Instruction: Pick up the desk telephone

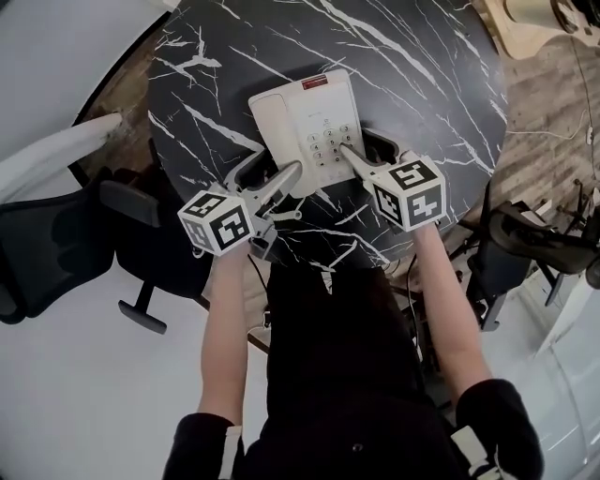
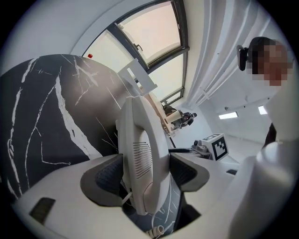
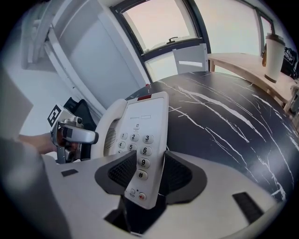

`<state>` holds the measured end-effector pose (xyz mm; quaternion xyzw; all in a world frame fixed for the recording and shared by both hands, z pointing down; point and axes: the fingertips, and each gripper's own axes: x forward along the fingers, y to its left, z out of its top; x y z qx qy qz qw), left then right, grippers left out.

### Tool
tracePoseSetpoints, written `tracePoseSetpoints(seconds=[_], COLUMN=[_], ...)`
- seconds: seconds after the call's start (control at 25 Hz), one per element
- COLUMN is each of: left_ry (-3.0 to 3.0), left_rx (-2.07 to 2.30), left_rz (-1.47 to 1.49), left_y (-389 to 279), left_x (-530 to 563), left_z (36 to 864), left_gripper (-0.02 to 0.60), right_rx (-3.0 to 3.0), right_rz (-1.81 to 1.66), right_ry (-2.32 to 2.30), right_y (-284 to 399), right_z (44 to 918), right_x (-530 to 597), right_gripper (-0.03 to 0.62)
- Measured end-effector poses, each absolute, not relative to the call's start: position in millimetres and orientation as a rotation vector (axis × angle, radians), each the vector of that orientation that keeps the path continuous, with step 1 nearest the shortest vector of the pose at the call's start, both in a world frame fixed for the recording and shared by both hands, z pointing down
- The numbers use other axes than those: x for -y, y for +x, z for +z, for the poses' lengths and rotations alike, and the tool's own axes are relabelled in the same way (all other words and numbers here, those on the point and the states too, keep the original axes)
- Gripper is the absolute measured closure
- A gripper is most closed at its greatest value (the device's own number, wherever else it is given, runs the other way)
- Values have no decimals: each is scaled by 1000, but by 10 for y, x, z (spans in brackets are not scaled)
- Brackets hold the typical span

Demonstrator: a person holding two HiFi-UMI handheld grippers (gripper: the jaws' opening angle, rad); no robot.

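Observation:
A white desk telephone (image 1: 309, 122) lies flat on the black marble round table (image 1: 422, 84), its handset on the left and its keypad on the right. My left gripper (image 1: 272, 178) straddles the near end of the handset (image 2: 142, 140); in the left gripper view its pads stand wide on either side, not pressing. My right gripper (image 1: 367, 148) straddles the phone's near right corner by the keypad (image 3: 140, 126), with a thin dark gap at the right pad. Both grippers are open with the phone between their jaws. The coiled cord (image 2: 156, 231) shows under the handset.
Black office chairs stand at the left (image 1: 56, 244) and the right (image 1: 525, 234) of the table. A wooden table (image 1: 534, 28) with a lidded cup (image 3: 274, 51) is at the far right. A white chair (image 3: 189, 58) stands beyond the table's far edge.

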<state>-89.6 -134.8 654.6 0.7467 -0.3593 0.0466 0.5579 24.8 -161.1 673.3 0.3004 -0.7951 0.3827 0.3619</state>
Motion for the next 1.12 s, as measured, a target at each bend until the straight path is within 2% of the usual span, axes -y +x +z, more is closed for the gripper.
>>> tracePoseSetpoints(seconds=[0.64, 1.12], left_ry=[1746, 1742], left_rx=[785, 859], left_rz=[132, 121], left_y=[-878, -897], left_x=[1370, 1362], left_z=[6578, 6550], left_gripper=[255, 278], right_rx=[2050, 2050], right_rz=[1176, 1199], right_ry=[522, 531], right_y=[221, 220], right_z=[6817, 6819], right_x=[1648, 1652], right_gripper=[378, 390])
